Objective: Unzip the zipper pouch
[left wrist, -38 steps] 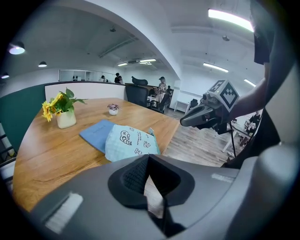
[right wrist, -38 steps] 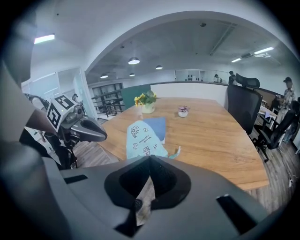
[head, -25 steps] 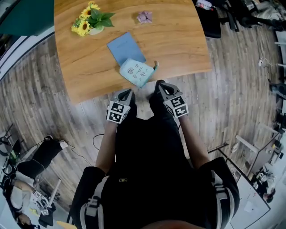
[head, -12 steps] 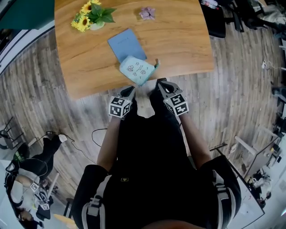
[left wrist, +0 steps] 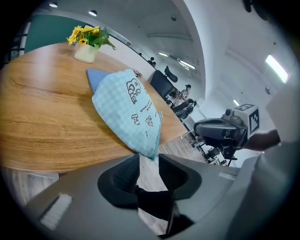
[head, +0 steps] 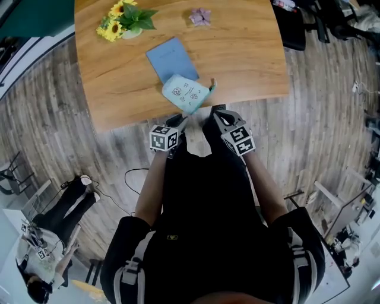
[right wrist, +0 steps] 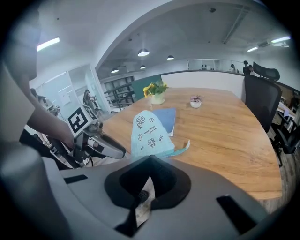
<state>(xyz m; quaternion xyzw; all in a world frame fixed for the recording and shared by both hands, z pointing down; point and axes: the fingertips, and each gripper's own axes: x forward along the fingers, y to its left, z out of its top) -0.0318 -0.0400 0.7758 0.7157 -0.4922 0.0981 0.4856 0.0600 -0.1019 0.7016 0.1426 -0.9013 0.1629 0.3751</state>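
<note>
Meanwhile, left gripper [left wrist: 149,158] jaws had just spread apart, a corner of the pouch [left wrist: 129,110] sat loose between them, right gripper [right wrist: 150,158] was pinched shut on the pouch edge.

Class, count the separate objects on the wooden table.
4: sunflower pot at the far left corner, small purple object at the far side, blue notebook in the middle, pouch overlapping it by the near edge. Nothing else shows in any view.

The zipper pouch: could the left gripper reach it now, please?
Probably yes: the jaws of the left gripper have just been opening, and the zipper pouch puts its corner at their tips, unpinched, nothing blocking.
</note>
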